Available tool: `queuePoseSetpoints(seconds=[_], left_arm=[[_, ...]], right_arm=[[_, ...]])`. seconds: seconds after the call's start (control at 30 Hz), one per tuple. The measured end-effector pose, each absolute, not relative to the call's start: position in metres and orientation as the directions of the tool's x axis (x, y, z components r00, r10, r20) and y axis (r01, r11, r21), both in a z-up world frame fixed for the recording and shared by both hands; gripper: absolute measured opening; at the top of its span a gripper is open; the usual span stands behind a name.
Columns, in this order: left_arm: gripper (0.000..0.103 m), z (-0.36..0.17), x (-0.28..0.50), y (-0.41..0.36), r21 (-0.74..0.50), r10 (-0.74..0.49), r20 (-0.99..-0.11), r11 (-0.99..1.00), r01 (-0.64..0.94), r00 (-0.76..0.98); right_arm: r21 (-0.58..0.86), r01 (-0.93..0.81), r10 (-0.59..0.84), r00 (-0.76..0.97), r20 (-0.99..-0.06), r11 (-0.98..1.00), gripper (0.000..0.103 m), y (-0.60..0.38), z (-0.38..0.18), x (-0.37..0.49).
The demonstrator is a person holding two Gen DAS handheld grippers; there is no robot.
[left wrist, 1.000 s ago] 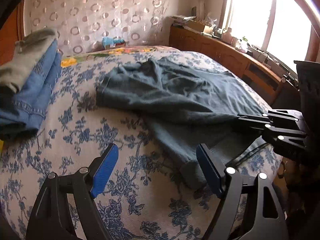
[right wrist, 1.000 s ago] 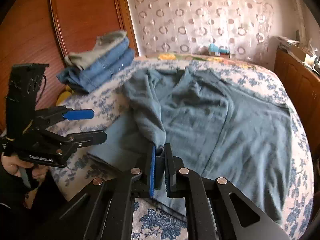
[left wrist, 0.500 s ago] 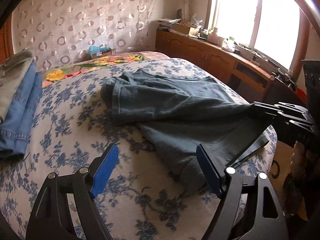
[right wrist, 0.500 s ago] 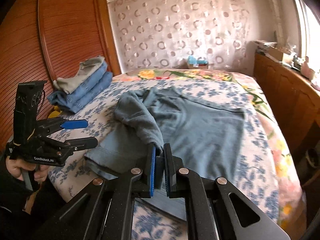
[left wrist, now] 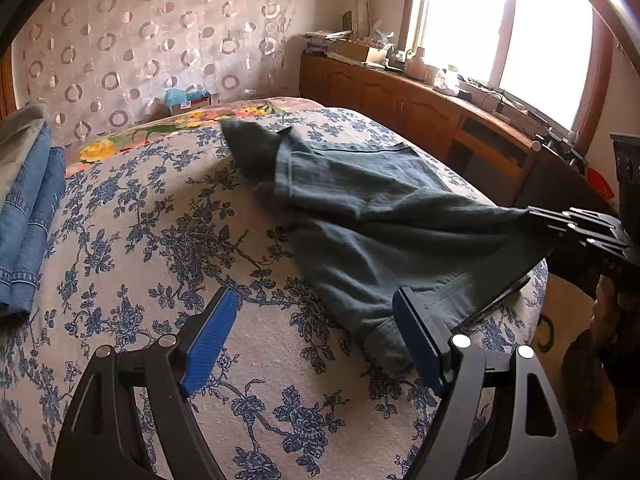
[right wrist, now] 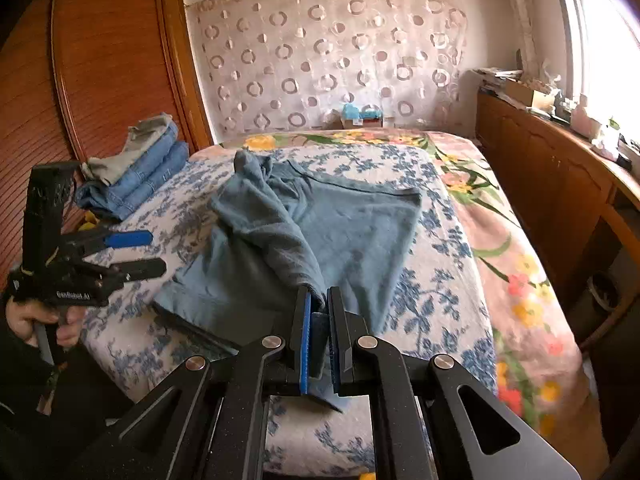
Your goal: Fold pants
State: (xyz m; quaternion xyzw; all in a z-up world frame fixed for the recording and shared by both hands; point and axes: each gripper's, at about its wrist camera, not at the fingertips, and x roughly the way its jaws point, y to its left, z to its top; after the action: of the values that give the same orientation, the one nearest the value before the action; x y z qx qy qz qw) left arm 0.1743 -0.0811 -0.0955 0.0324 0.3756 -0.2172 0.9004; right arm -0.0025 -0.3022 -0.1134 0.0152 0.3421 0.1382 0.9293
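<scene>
Pinching a bunched edge of the pants (right wrist: 280, 232), the right gripper (right wrist: 318, 336) is lifting that fabric clear of the bed (right wrist: 436, 264); the rest is lying rumpled across the bed's middle. The left gripper (left wrist: 312, 344) is hovering wide and empty over the bed, beside a pant end. Soft, limp cloth is likely sagging and sliding, so the free hem looks like the place to grip.

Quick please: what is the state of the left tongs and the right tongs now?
Left tongs: open, holding nothing.
Right tongs: shut on the blue-grey pants.
</scene>
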Motion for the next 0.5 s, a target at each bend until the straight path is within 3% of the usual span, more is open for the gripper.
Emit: queuePoseSetpoints(seconds=[0.4,0.5], left_arm=[[0.081,-0.095,0.177,-0.084,-0.093,-0.356,-0.693,0.906,0.413,0.627],[0.081,-0.094,0.182,-0.080,-0.090,-0.352,-0.690,0.908,0.408,0.632]], right_arm=[[0.148,-0.203,0.247,0.663,-0.706,0.968,0.008,-0.310,-0.128,-0.003],[0.164,-0.188,0.249,0.678,-0.692,0.968,0.020,-0.313,-0.121,0.000]])
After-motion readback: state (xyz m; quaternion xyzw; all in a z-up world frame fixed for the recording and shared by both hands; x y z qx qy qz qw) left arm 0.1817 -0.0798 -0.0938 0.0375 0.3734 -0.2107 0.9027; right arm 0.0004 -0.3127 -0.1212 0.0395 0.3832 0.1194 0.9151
